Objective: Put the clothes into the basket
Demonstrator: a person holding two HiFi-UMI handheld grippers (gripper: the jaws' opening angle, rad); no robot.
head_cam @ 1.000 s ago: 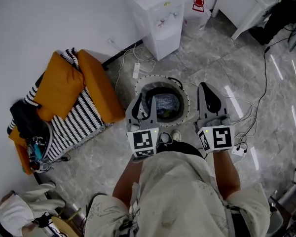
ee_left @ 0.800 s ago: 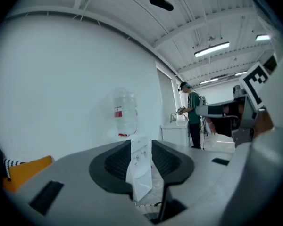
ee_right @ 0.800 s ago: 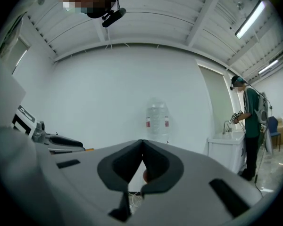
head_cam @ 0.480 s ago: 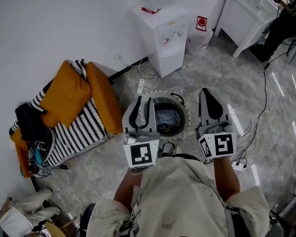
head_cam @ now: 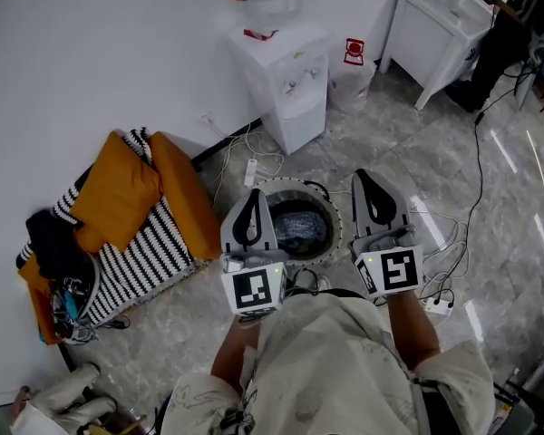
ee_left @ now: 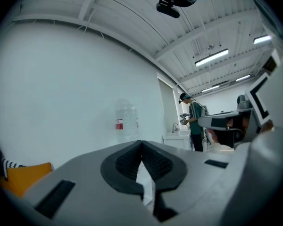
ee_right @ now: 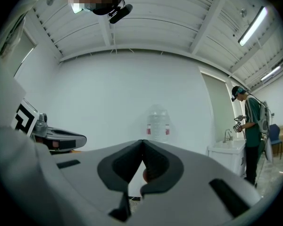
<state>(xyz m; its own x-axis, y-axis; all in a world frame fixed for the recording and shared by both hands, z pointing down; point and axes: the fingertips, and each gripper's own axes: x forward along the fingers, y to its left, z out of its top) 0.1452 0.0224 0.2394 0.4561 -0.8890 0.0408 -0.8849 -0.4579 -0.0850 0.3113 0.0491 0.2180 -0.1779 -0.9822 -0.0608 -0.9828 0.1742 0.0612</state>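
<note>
Grippers held level over a laundry basket: the left gripper (head_cam: 253, 198) has just clenched its jaws with nothing between them, and the right gripper (head_cam: 370, 178) is likewise closed and empty. The basket (head_cam: 337, 227) stands on the floor below and between the two. Inside it lies a crumpled blue-grey cloth (head_cam: 299, 231) (the only item that can be made out there), well under the rim.

More clothes appear to wait well off to the left of the left gripper, where a black garment (head_cam: 50, 236) is heaped on a striped seat (head_cam: 140, 236) with orange cushions (head_cam: 118, 184).

By this reading one drop is done and a fetch comes next. It would go best with the jaws opened before the reach and a thick fold taken, not a thin edge. The load should be carried clear over the rim and let go above the middle, so nothing drapes outside.
</note>
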